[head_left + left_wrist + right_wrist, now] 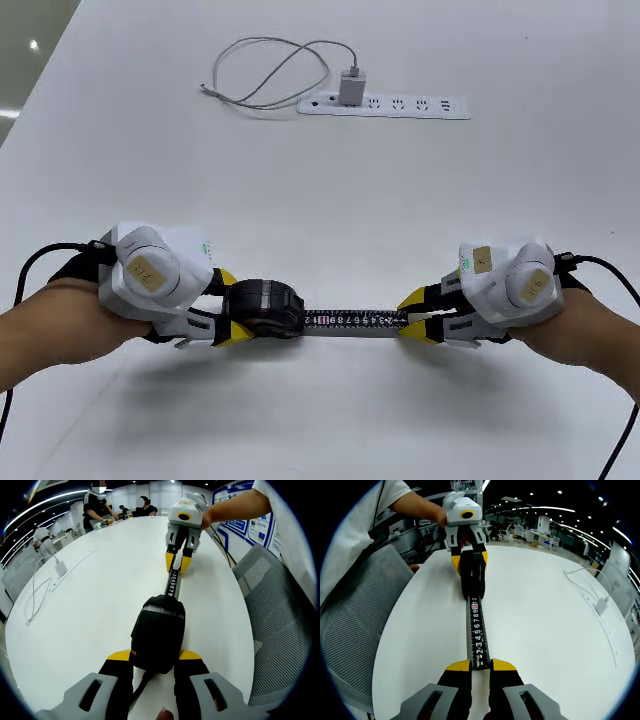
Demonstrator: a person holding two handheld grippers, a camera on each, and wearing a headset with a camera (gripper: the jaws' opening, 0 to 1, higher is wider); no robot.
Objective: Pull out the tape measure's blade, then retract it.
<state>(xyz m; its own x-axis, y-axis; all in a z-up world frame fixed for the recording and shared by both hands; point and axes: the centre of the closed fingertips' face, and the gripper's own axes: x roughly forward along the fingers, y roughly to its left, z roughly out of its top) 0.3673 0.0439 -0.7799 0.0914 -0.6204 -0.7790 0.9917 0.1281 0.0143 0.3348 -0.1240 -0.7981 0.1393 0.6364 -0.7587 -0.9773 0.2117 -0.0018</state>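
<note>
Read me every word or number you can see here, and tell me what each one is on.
"2 3 4 5 6 7 8 9": tape measure's blade; red mark beyond unreadable.
Tan stickers on the left tool and right tool: too blurred to read.
Blue wall posters: too small to read.

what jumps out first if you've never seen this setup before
The black tape measure stretched between the two tools, low in the head view on the white table, draws the eye first. The left tool clamps its case, while the right tool pinches the end of the numbered blade, partly drawn out. Further back lies a white power strip with a charger plugged in.
</note>
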